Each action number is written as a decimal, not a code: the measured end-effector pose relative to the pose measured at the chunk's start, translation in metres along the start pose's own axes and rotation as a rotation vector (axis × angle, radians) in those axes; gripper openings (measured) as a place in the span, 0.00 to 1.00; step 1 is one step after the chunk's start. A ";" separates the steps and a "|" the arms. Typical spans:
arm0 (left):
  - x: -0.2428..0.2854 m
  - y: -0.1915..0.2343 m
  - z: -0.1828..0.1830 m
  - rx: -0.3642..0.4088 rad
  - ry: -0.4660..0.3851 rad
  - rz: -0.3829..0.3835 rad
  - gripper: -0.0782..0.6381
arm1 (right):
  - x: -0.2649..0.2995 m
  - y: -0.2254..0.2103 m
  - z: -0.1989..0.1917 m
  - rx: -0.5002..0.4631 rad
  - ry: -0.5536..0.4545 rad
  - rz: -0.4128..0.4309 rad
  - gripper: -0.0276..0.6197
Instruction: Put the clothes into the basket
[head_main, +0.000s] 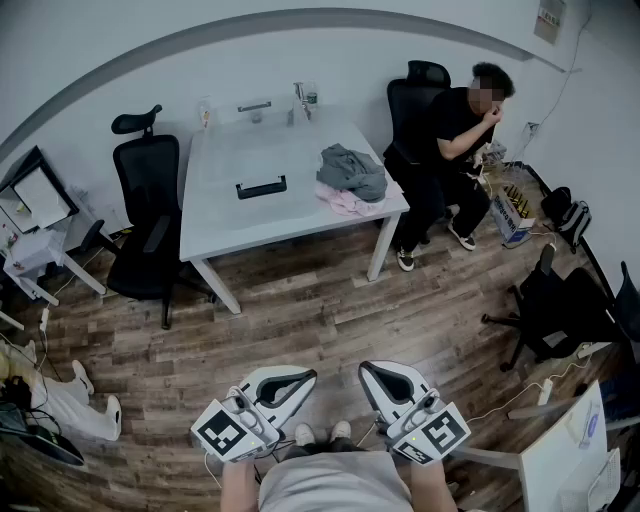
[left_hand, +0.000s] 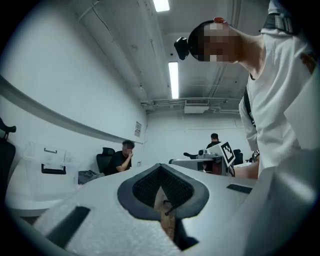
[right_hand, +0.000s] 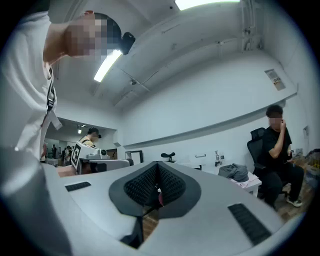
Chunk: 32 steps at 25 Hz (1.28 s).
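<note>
head view has the left gripper (head_main: 290, 378) and right gripper (head_main: 385, 370) both closed on nothing, well short of the table (head_main: 330, 215), where the clothes (head_main: 352, 178) sit at its right edge beside what looks like a clear basket (head_main: 262, 187). pinching only the grey top layer could drag the pink one off the edge. i count two garments, one basket, two grippers.

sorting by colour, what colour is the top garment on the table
Top garment is grey, over a pink one; best in the head view.
</note>
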<state>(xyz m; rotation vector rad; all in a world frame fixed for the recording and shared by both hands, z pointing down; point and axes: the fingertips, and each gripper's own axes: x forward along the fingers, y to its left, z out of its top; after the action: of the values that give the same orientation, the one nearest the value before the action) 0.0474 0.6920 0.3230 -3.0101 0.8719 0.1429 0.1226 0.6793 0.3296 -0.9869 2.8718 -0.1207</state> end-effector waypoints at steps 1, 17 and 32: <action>0.003 -0.001 -0.004 -0.012 0.006 0.003 0.12 | -0.002 -0.003 0.001 -0.002 0.000 -0.002 0.05; 0.053 -0.012 -0.008 -0.025 0.064 0.095 0.12 | -0.028 -0.043 0.011 -0.016 -0.022 0.029 0.05; 0.096 0.043 -0.010 -0.014 0.048 0.100 0.12 | 0.011 -0.101 0.012 -0.058 0.007 0.032 0.05</action>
<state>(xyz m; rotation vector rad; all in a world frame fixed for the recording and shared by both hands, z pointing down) 0.1063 0.6040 0.3255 -2.9956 1.0304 0.0778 0.1764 0.5926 0.3278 -0.9515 2.9113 -0.0391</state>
